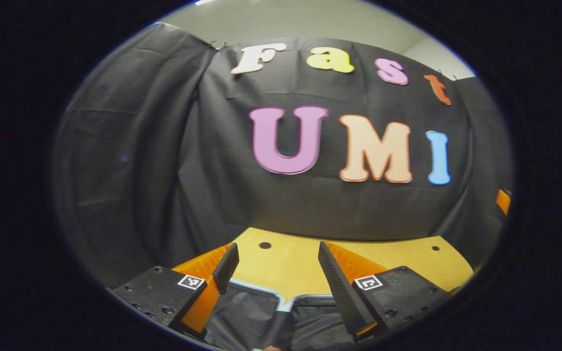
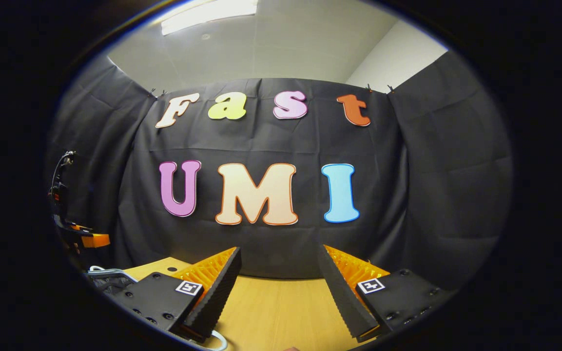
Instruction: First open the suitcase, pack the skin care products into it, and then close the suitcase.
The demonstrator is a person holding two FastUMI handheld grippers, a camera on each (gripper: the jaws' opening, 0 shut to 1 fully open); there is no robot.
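Left gripper view: your left gripper is released, fingers spread and level over the suitcase. The suitcase is dark, light-rimmed, cut off at the bottom edge, and whether it's open is hard to tell. The wooden table lies beyond.

Right gripper view: your right gripper is released, holding nothing, above the table. A suitcase corner peeks out bottom left, mostly hidden. The other gripper is far left, blurry.
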